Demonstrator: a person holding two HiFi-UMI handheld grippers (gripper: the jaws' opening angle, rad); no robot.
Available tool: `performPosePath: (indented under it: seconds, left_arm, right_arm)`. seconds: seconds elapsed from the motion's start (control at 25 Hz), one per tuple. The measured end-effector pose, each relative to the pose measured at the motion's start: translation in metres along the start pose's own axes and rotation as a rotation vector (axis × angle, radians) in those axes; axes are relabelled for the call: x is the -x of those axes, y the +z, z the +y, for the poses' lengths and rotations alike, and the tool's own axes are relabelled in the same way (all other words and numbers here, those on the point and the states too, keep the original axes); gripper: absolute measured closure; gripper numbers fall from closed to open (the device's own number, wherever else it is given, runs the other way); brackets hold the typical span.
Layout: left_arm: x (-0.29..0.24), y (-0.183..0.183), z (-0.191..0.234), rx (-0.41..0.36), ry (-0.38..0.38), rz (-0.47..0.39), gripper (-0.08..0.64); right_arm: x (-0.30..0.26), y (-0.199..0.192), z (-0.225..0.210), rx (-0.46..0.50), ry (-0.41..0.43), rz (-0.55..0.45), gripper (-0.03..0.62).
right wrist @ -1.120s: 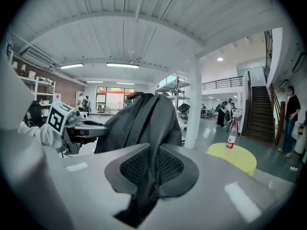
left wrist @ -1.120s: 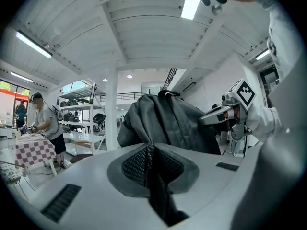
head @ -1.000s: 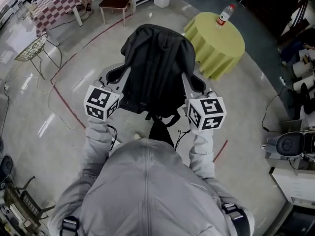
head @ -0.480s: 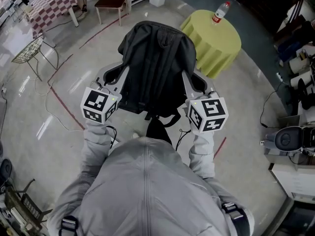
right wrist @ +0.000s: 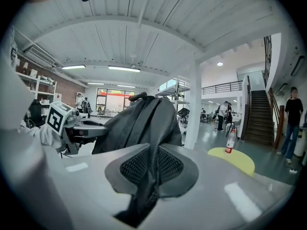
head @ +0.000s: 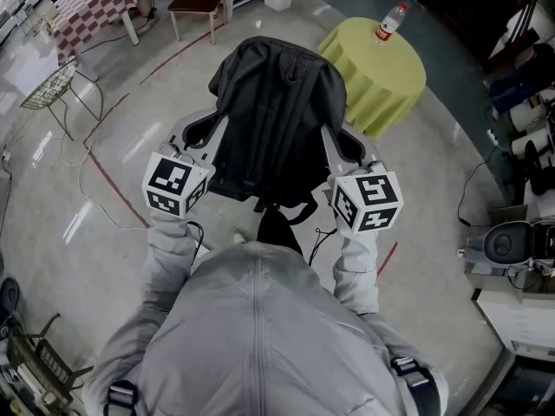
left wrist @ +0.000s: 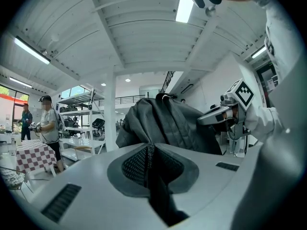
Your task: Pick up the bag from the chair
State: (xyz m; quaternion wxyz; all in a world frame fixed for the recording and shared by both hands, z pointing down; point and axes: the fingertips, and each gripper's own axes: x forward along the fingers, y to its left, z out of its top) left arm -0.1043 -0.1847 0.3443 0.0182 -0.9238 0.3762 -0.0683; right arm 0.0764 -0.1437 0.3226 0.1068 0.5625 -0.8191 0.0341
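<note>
A black backpack [head: 277, 111] hangs in the air in front of me, held up between both grippers, with its loose straps dangling toward my chest. My left gripper [head: 205, 133] is shut on a dark strap of the bag at its left side; the strap runs between the jaws in the left gripper view [left wrist: 151, 163]. My right gripper [head: 345, 146] is shut on the strap at the bag's right side, which is pinched between the jaws in the right gripper view [right wrist: 153, 166]. The bag [left wrist: 165, 126] [right wrist: 141, 123] rises beyond each pair of jaws. No chair is under the bag.
A round table with a yellow-green cloth [head: 386, 81] and a bottle [head: 392, 22] stands ahead on the right. A wooden chair [head: 198, 3], a checkered table [head: 94, 9] and a wire chair [head: 54, 85] are far left. Machines [head: 512, 250] line the right. People stand around [left wrist: 48, 128] [right wrist: 290, 123].
The bag and both grippers keep their hold and have barely moved. The head view has shifted a little, so the floor and tables have slid slightly.
</note>
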Motion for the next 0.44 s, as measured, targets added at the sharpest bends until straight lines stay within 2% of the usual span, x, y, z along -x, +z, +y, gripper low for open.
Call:
performPosePath:
  seconds: [0.44]
  left_arm:
    - [-0.004,-0.016,0.008,0.021,0.014,0.028,0.528]
  right_arm:
    - [-0.012,-0.008,0.001,-0.001,0.015,0.018,0.545]
